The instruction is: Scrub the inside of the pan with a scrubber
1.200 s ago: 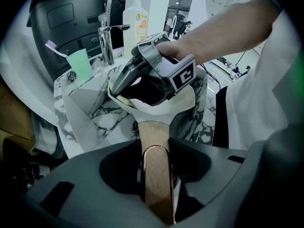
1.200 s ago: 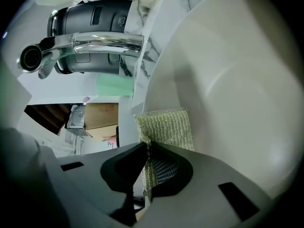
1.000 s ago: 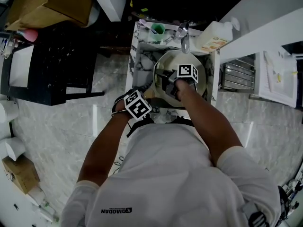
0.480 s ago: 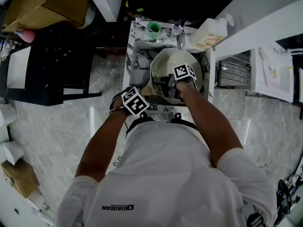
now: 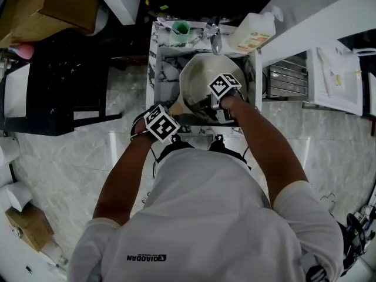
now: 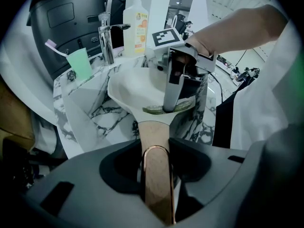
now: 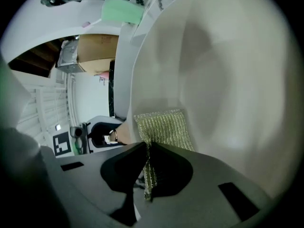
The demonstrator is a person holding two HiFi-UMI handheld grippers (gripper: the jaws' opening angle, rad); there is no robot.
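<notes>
Leaning over a small marble sink (image 5: 157,69), seen from above. Steadying a cream pan (image 5: 200,81) with the left gripper (image 5: 175,117), jaws clenched on the pan's wooden handle (image 6: 154,137), keeping it tilted over the basin with the inside turned toward the right gripper (image 5: 216,101). Pressing a green-gold scrubber (image 7: 164,127), pinched by one edge between the right jaws, flat against the pan's inner wall near the handle end.

Probably mid-scrub. Showing a pale inside with no residue visible, yet impossible to say how much has been covered. Likely more of the wall and base left to work.

Left forearm bent in close to the body. Right arm reaching forward and down into the pan.

Behind the sink: a faucet (image 5: 212,37), a soap bottle (image 5: 249,33), a green cup (image 5: 180,28).
</notes>
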